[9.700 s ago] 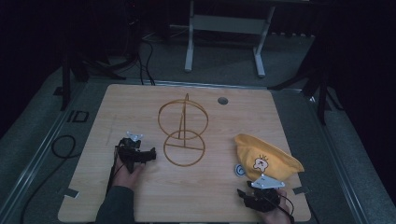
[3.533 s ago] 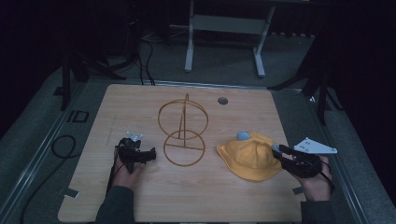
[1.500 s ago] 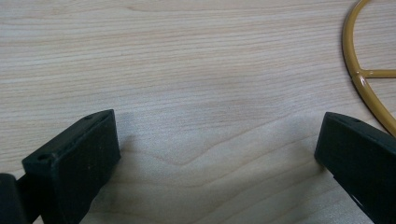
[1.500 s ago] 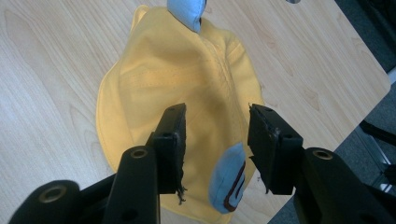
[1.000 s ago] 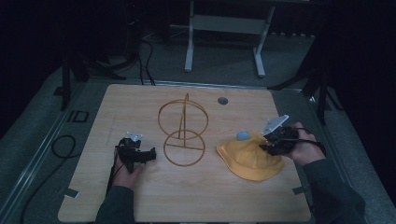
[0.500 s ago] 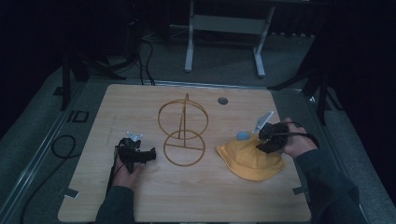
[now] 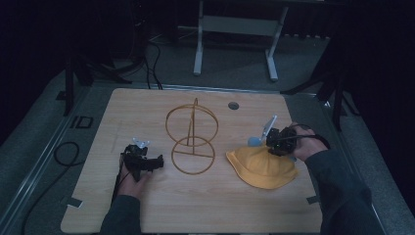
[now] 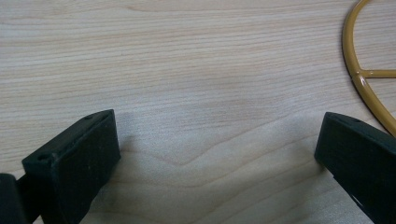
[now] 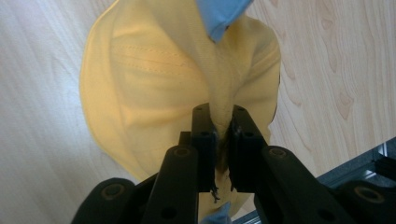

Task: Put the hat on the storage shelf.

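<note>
A light wooden table point(image 7: 147, 205) carries the whole scene, its grain running plain beneath both tools. Near its middle stands a gold wire stand point(image 7: 192, 138), two hoops joined by an upright rod, one hoop flat on the wood and the other upright. To the right of it lies a yellow bucket hat point(image 7: 262, 166), its brim spread on the table near the right edge, with a pale blue part point(image 7: 254, 142) at its far side. The right gripper point(image 7: 272, 140), held in the person's right hand point(image 7: 304, 143), has just closed its jaws and pinches a bunched fold of the yellow cloth, the fabric squeezed tight between the black pads. The left gripper point(image 7: 155, 163) rests on the table just left of the stand's flat hoop, its jaws spread wide with only bare wood between them.
</note>
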A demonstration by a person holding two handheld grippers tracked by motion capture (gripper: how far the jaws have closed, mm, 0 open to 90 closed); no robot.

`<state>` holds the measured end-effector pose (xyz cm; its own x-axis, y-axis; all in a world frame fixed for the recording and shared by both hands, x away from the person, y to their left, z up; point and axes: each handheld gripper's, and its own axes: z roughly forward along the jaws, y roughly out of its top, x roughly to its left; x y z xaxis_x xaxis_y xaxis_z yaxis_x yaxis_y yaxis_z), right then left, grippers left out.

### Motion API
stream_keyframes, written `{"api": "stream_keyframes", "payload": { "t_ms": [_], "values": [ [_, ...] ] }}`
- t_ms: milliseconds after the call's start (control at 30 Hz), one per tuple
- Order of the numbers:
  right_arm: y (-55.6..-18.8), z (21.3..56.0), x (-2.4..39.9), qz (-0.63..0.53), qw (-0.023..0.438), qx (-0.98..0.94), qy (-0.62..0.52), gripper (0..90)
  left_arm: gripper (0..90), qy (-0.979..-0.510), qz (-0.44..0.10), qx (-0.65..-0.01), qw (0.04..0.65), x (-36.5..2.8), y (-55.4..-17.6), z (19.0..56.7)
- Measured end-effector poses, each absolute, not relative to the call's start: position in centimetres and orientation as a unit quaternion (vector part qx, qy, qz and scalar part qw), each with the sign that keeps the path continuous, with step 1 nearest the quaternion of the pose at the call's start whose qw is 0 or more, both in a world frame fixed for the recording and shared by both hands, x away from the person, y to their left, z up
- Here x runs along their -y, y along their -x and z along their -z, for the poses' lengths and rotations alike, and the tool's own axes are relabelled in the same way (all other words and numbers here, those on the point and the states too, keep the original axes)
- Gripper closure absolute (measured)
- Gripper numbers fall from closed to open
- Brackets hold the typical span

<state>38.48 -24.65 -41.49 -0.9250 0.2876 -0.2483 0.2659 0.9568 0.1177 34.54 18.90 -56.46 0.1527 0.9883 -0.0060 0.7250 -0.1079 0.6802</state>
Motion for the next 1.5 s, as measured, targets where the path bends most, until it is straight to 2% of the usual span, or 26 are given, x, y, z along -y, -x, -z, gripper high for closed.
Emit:
{"api": "stream_keyframes", "payload": {
  "t_ms": [1500],
  "values": [
    [-37.8,34.8,25.7,-0.089,0.175,-0.971,-0.138,83.1,0.0,-0.708,-0.235,-0.606,0.278,-18.9,-34.5,56.4]
  ]
}}
